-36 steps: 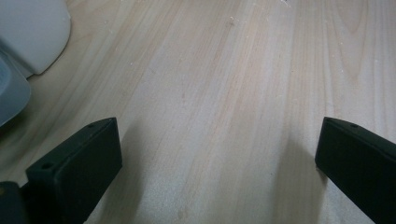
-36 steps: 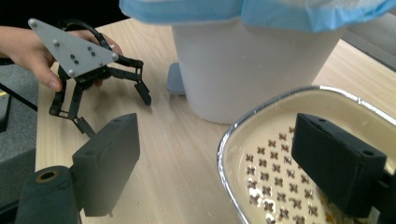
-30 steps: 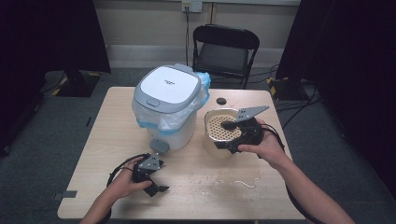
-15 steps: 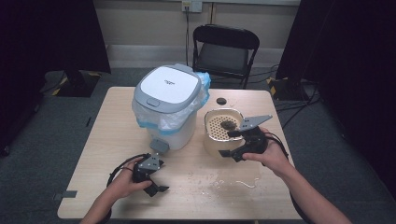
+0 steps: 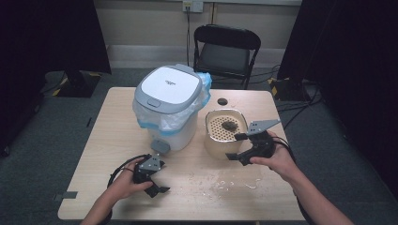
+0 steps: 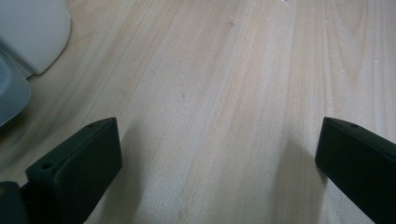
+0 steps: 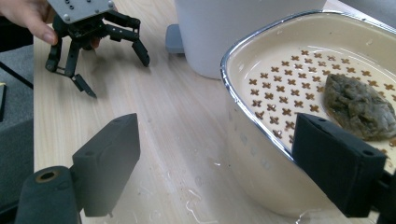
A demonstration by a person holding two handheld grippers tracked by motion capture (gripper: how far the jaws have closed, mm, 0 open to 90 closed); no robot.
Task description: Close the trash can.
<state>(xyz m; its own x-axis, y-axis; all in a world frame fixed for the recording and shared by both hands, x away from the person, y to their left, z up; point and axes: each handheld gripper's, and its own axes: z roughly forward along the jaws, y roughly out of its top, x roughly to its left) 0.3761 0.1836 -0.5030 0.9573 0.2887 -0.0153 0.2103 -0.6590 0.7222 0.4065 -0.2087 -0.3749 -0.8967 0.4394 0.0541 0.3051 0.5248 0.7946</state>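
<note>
A cream basket (image 5: 217, 140) with a perforated floor stands on the wooden table right of a white bin (image 5: 169, 105). A dark wet lump (image 5: 229, 125) (image 7: 357, 107) lies inside it. My right gripper (image 5: 236, 146) (image 7: 217, 135) is open at the basket's near right corner. The rim (image 7: 252, 126) runs between its jaws, one jaw outside and one over the inside, and neither pad presses on it. My left gripper (image 5: 163, 177) (image 7: 116, 72) is open and rests low over bare wood (image 6: 219, 93) near the bin's grey pedal (image 5: 159, 146), holding nothing.
The bin has a grey lid and a blue-edged bag liner. A small black disc (image 5: 222, 101) lies behind the basket. Spilled water and crumbs (image 5: 234, 180) mark the table's near middle. A black folding chair (image 5: 225, 51) stands beyond the far edge.
My right gripper has slid from over the basket toward the near side and slightly down, still equally open. The left gripper and the basket have stayed put.
</note>
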